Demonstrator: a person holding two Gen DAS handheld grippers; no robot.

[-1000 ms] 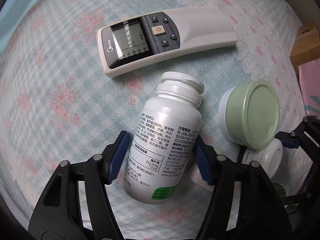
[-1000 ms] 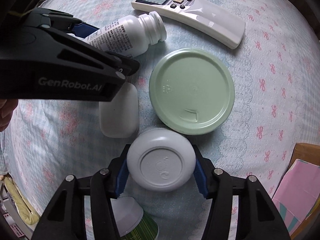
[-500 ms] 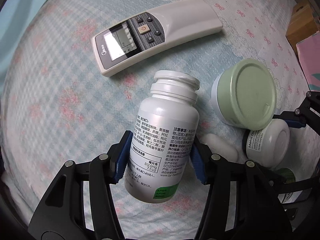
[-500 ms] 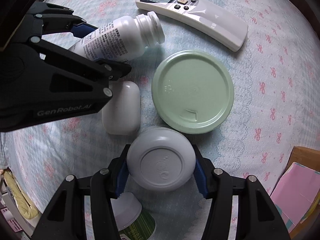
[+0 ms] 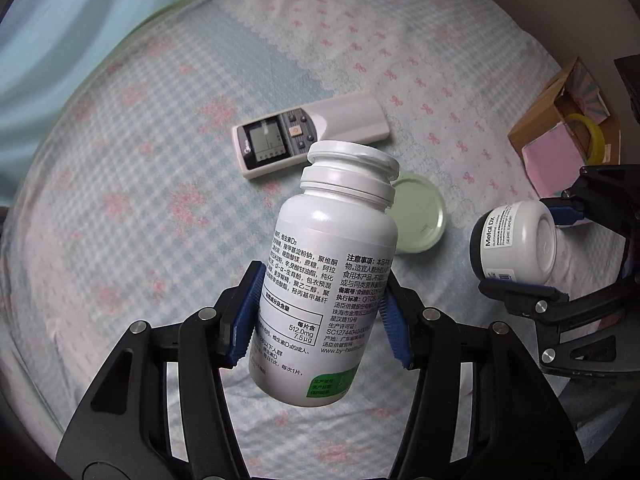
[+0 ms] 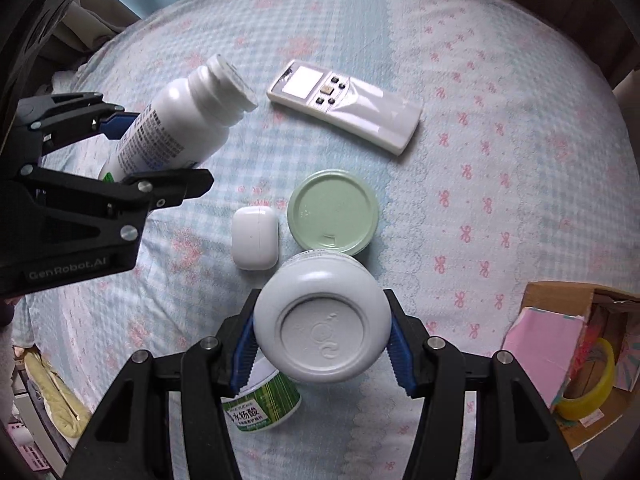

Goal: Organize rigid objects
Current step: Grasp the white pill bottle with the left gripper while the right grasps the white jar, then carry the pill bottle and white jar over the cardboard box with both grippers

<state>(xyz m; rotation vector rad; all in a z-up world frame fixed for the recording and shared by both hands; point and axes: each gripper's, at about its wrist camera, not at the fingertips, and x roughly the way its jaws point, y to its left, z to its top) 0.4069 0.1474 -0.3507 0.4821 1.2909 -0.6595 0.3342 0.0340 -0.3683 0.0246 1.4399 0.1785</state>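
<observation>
Above bedspread [image 6: 500,80], left claw [image 5: 320,322] clamping pill bottle [image 5: 324,280], right claw [image 6: 320,342] clamping jar [image 6: 323,320].

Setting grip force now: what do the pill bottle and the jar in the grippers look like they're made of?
Pill bottle: likely rigid white plastic, semi-gloss, with soft highlights and a moulded ridged cap. Jar: likely thick white plastic, matte, with a logo embossed in its base; dark lid end. Both are clamped without visible denting.
</observation>
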